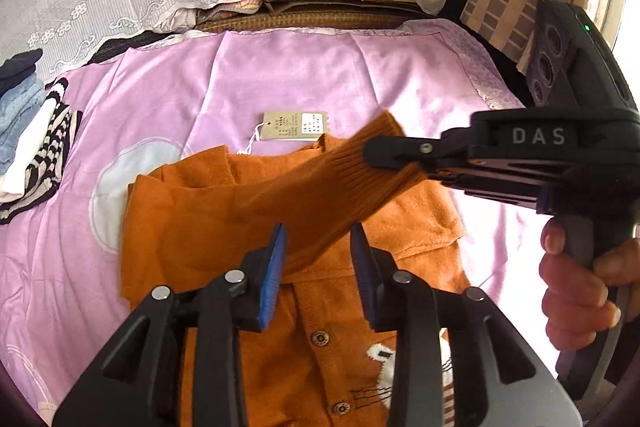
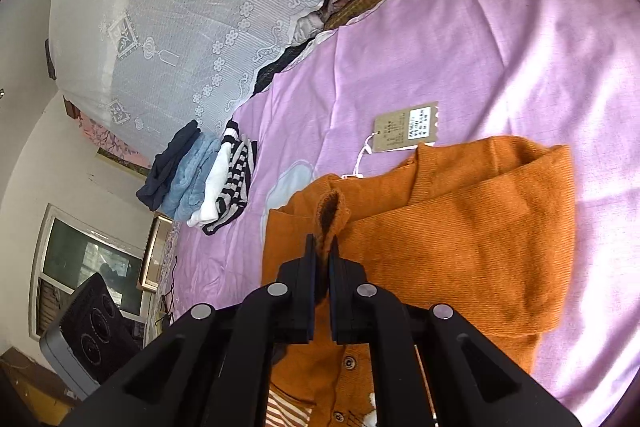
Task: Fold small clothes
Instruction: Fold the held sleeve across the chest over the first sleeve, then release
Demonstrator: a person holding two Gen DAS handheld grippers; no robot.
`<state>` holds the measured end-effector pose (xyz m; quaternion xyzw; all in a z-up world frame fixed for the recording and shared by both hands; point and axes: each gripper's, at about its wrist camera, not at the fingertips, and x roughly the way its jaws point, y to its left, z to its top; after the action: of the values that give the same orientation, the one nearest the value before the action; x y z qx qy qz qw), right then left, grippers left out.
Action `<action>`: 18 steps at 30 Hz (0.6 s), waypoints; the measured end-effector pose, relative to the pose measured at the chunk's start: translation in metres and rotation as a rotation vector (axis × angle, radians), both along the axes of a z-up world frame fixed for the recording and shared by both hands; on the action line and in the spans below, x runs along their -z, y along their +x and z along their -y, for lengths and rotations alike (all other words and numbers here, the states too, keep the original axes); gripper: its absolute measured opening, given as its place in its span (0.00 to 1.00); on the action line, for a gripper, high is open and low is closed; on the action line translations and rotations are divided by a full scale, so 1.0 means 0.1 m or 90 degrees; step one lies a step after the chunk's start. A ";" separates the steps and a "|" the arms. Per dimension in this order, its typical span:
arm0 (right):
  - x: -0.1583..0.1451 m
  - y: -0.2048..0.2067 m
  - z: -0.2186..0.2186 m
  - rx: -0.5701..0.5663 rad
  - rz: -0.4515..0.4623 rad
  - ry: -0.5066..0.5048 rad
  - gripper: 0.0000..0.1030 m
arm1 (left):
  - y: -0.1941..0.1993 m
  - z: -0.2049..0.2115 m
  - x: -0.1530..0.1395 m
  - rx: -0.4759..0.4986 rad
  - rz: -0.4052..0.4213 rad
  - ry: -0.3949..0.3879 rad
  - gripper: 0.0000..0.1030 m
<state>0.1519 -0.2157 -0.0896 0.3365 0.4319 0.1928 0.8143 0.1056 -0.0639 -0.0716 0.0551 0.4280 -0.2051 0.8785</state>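
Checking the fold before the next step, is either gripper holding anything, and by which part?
The right gripper is shut on the orange cardigan, pinching its sleeve cuff. The left gripper is open and holds nothing.

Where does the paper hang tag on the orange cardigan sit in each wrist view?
Left wrist: paper hang tag at centre, just above the orange cardigan.
Right wrist: tag right of centre, above the cardigan.
Shared landmark: stack of folded clothes on the sheet's left.
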 end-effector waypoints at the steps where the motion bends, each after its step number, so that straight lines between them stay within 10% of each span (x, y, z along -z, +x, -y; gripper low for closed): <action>1: 0.04 0.00 0.04 0.005 -0.004 0.001 0.05 | 0.01 -0.09 0.01 -0.011 -0.004 0.004 0.32; 18: 0.77 -0.07 0.41 0.066 -0.103 -0.073 0.08 | 0.69 -0.66 0.74 -0.132 -0.104 0.126 0.34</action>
<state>0.1445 -0.2569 -0.1665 0.3255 0.4883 0.0975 0.8038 0.1749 0.0016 -0.1453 0.0802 0.5194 -0.0743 0.8475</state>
